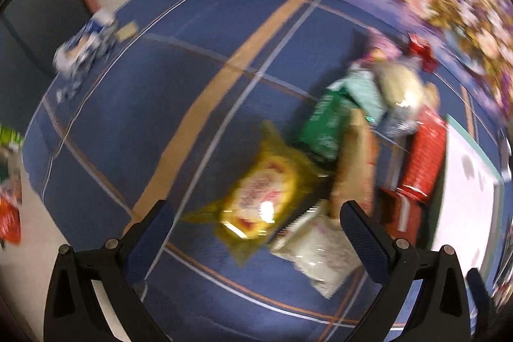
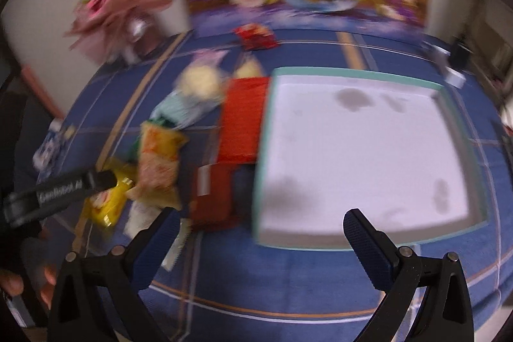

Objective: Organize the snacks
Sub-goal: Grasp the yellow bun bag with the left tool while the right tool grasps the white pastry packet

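While both views are smeared by blur, the yellow snack packet (image 1: 259, 201) lies on the blue plaid cloth (image 1: 134, 104) between and just ahead of the left gripper (image 1: 256, 213), whose fingers stand wide apart and hold nothing. Green, tan and red packets crowd beside it. Right of them sits a white tray (image 2: 362, 156), before the right gripper (image 2: 259, 223), likewise spread and holding nothing.

— Any print legible?
— Only a blurred white wordmark on the left claw (image 2: 109, 178), near left in the right wrist view; looks like "GenRobot.AI", letters uncertain.
— Snack packets?
— Too smeared by motion to read, yellow packet (image 1: 259, 201) included.
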A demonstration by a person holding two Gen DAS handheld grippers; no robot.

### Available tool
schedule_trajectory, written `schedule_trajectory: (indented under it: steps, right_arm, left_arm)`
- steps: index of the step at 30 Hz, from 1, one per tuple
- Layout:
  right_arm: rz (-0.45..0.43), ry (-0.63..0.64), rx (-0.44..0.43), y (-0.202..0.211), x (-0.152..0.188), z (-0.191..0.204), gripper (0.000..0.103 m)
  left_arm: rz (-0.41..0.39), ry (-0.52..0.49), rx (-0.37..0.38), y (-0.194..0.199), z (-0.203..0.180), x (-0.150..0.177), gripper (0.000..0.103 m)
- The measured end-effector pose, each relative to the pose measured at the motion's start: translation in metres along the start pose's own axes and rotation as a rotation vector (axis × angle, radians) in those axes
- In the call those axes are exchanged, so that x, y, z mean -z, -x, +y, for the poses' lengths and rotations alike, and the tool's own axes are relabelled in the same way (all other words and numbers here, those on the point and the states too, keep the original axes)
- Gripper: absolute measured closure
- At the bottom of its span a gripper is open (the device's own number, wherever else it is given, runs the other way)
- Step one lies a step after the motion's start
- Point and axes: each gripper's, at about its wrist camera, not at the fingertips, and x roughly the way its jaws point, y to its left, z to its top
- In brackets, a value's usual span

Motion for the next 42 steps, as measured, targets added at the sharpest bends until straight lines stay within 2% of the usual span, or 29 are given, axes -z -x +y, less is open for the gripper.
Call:
schedule_trajectory:
  steps: [6,14,22,25,27,32,36,42]
  right_arm:
    - [0.049,0.126,-0.088,-0.024,0.004,0.049,0.000]
    - [0.104,0.238,-0.149,-0.049,0.004,0.083,0.001]
    - [0.135,0.360,-0.196,-0.062,0.011,0.111,0.012]
    - [0.163,0.385,-0.202,-0.070,0.014,0.117,0.014]
    - [0.184,0.388,-0.201,-0.075,0.015,0.118,0.019]
    - [0.200,0.386,-0.174,-0.090,0.015,0.120,0.020]
    - [0.201,0.411,-0.163,-0.095,0.015,0.125,0.020]
    - [0.211,0.450,-0.136,-0.109,0.019,0.136,0.020]
  left_arm:
    - [0.065,0.095,0.007,-0.019,0.031,-0.003,0.000]
    - [0.083,0.049,0.012,-0.032,0.036,-0.010,0.000]
    - [0.108,-0.028,0.044,-0.044,0.025,-0.019,0.001]
    - [0.130,-0.040,0.054,-0.046,0.014,-0.022,0.010]
    - [0.141,-0.044,0.070,-0.050,0.008,-0.022,0.011]
    - [0.157,-0.069,0.083,-0.061,-0.006,-0.018,0.016]
    - [0.170,-0.046,0.103,-0.070,-0.010,-0.013,0.025]
    - [0.166,-0.004,0.078,-0.076,-0.003,-0.013,0.039]
